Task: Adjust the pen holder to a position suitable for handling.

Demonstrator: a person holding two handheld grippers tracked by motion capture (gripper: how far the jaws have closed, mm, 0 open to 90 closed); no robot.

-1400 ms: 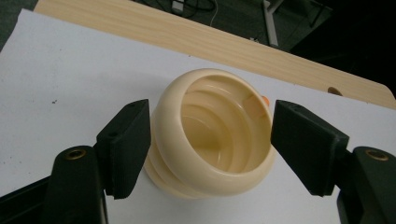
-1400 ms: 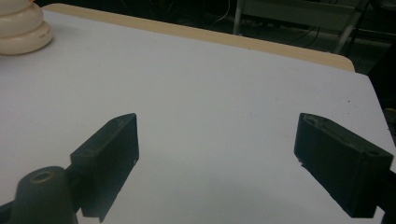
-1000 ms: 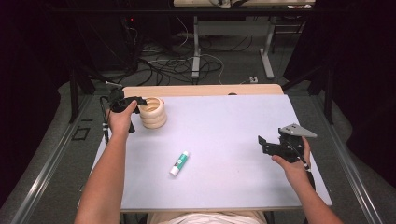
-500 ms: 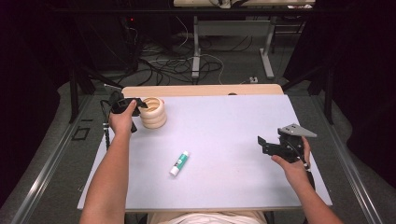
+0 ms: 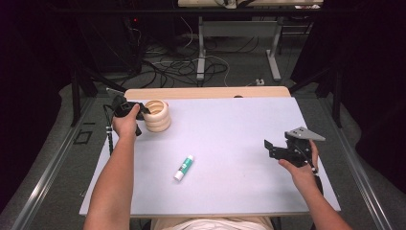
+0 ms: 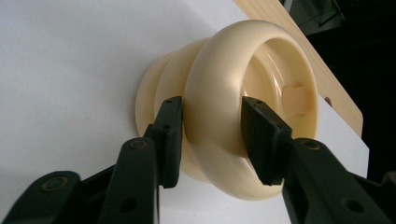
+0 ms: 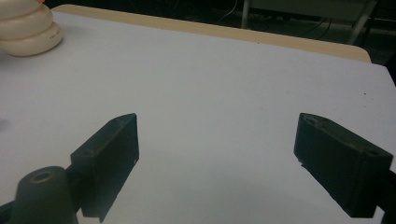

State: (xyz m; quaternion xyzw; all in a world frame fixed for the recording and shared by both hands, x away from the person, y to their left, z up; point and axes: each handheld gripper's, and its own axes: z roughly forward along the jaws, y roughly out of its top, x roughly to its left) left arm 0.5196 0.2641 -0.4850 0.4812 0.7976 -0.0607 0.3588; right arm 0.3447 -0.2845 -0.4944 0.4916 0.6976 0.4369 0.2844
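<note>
left gripper [image 6: 210, 140] just clamped on top ring [image 6: 243, 98] of cream ring stack [image 5: 157, 116] | right gripper [image 7: 217, 163] held open, well right of stack | risk: rounded rim could get squeezed out, stack toppled

Cream rings [image 5: 157, 115] – glossy; white-and-green tube [image 5: 184, 167]; pale lilac-white surface [image 5: 230, 124] with a wooden edge; black jaws.

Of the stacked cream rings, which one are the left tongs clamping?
The top ring of the stack: the left tongs pinch its wall, one pad outside, one inside the hole. The lower rings lie beneath it, ungripped.
</note>
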